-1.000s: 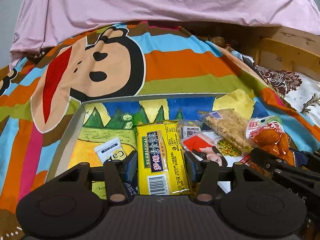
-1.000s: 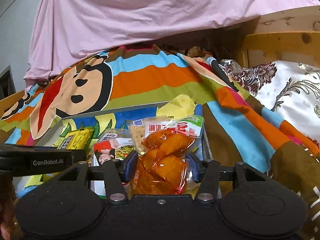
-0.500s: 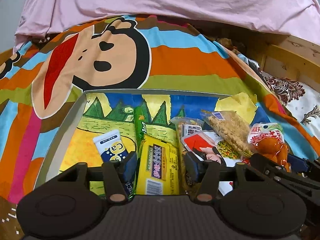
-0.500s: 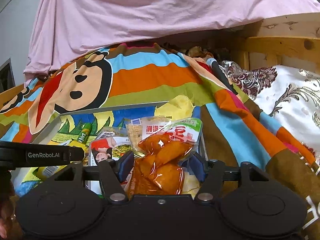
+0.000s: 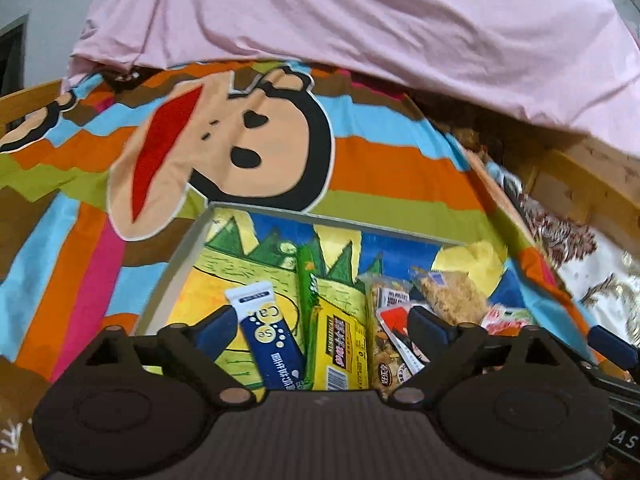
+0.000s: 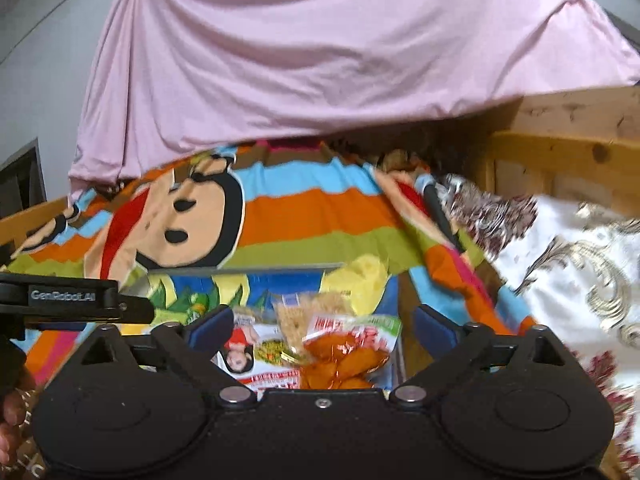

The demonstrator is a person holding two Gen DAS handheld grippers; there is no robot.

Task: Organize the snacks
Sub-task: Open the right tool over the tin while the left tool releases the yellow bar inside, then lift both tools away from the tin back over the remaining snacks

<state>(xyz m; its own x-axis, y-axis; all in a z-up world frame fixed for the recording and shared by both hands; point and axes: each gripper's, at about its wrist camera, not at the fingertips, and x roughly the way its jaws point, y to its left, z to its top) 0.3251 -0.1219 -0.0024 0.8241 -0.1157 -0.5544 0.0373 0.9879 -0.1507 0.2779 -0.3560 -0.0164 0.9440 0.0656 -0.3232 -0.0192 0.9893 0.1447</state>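
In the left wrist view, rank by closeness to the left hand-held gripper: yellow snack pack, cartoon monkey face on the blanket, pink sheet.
From the left hand-held gripper, whose jaws have just been opening:
1. Yellow snack pack, lying in the tray between the open jaws, ungripped.
2. Cartoon monkey face, beyond the tray, up-left.
3. Pink sheet, hanging at the back.

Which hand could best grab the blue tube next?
Probably left. The blue tube lies in the tray right between the open left tongs. The right tongs hang over the orange snack bag.

Right tongs (image 6: pixel 320 326) just opened wide, clear above orange snack packet (image 6: pixel 344 360) in tray (image 6: pixel 240 269).
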